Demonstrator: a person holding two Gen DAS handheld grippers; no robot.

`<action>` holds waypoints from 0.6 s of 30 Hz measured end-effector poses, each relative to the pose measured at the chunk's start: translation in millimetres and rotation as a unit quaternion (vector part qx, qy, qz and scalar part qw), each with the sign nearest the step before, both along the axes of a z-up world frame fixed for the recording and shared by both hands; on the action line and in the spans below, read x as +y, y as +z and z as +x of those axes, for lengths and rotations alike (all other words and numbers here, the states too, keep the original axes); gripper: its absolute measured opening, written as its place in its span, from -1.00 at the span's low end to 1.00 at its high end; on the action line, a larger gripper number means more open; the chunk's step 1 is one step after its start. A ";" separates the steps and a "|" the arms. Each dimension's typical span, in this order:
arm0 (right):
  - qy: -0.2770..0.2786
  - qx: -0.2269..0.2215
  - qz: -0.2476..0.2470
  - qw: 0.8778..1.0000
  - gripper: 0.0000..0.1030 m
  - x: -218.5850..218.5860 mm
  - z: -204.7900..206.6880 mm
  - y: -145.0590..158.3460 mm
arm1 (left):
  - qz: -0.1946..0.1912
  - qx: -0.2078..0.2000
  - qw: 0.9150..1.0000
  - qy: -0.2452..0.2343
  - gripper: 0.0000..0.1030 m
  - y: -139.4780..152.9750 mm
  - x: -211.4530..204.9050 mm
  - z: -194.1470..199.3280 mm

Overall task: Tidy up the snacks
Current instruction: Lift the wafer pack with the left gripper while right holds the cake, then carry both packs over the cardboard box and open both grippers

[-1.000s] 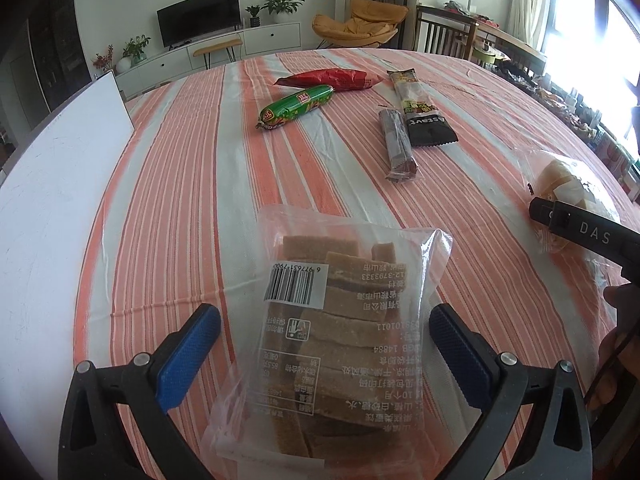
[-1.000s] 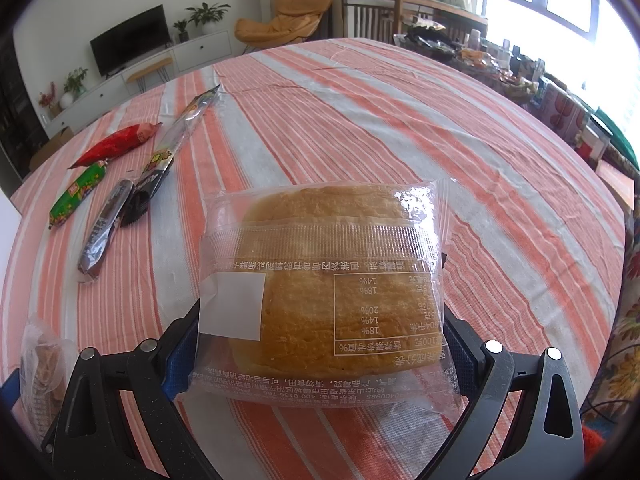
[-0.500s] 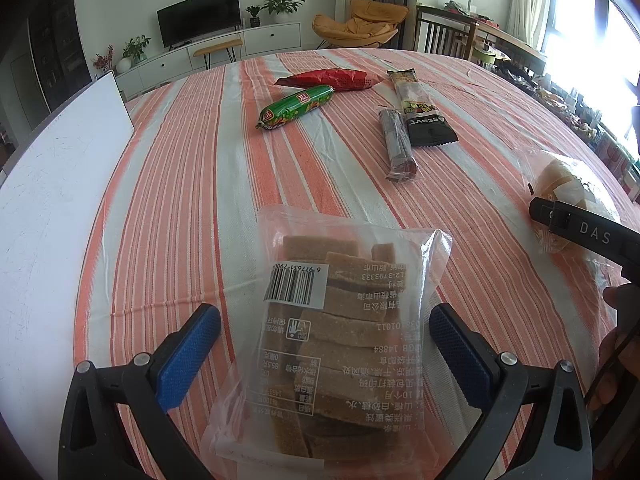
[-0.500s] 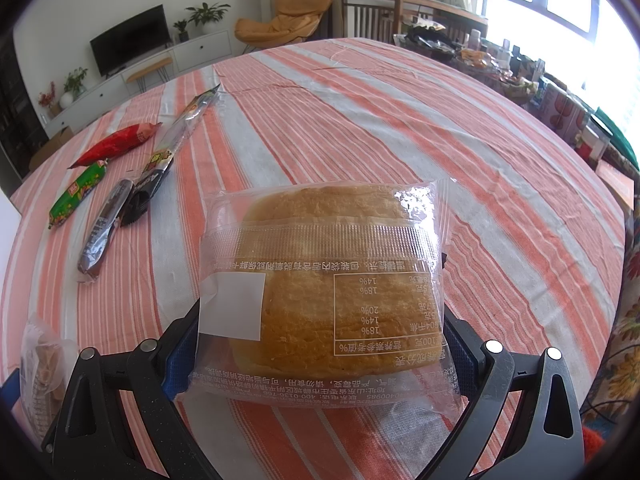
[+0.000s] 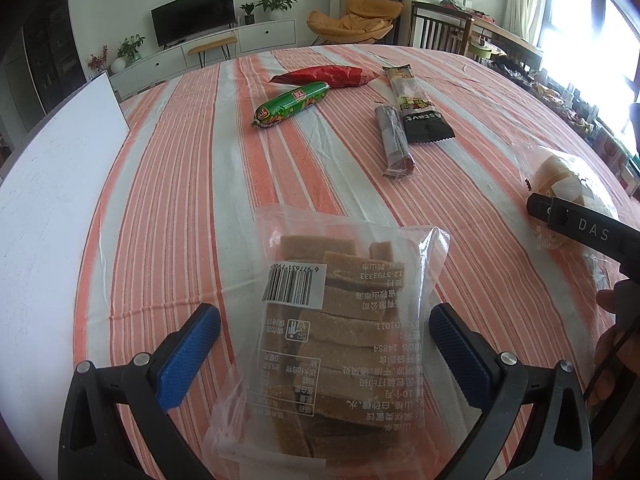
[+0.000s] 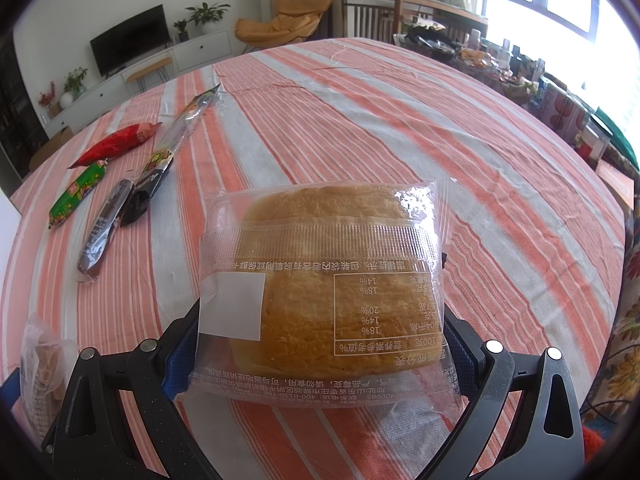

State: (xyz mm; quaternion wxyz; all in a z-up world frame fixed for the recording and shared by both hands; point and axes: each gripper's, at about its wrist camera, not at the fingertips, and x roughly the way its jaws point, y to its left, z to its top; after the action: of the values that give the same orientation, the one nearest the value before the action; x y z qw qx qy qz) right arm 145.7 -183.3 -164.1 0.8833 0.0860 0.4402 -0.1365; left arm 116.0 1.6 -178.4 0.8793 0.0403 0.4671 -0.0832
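Note:
A clear bag of brown snack slices [image 5: 340,320] lies on the striped tablecloth between the blue pads of my left gripper [image 5: 324,344], which is open around it with gaps on both sides. A wrapped bread loaf [image 6: 324,280] sits between the pads of my right gripper [image 6: 316,344]; the jaws stand wide and the pads are mostly hidden behind the wrapper, so contact cannot be told. The loaf also shows in the left wrist view [image 5: 568,188] behind the right gripper's body. The slices bag shows at the lower left of the right wrist view [image 6: 40,364].
Further back lie a green sausage pack [image 5: 292,106], a red pack [image 5: 324,75], a dark bar [image 5: 394,140] and a long black-ended packet [image 5: 416,104]. A white board [image 5: 52,184] lies along the table's left side. Cluttered items [image 6: 560,108] stand beyond the right edge.

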 end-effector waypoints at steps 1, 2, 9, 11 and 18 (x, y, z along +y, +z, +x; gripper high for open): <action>0.001 -0.001 0.001 1.000 0.93 -0.1 -0.2 0.2 | 0.001 0.007 1.000 -0.007 1.00 0.3 0.2 0.9; 0.003 -0.003 0.004 1.000 0.91 -0.6 -1.3 0.5 | 0.001 0.012 1.000 -0.011 0.98 0.7 0.5 1.0; -0.031 -0.076 0.135 0.987 0.60 -38.9 -23.1 7.4 | -0.046 0.008 0.999 -0.010 -0.08 15.1 16.2 -16.5; -0.035 -0.102 0.199 0.974 0.59 -51.5 -30.3 8.4 | -0.090 0.015 0.996 -0.011 -0.08 23.5 26.9 -26.4; 0.039 -0.140 0.312 0.939 0.59 -40.6 -45.9 19.8 | -0.195 -0.016 0.980 -0.027 -0.08 85.7 69.1 -81.4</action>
State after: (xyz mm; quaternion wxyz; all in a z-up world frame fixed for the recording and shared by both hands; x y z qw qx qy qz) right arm 99.8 -223.8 -144.3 0.8695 0.3582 0.3356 0.0554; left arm 34.6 70.7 -92.7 0.8750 -0.1184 0.4268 -0.1957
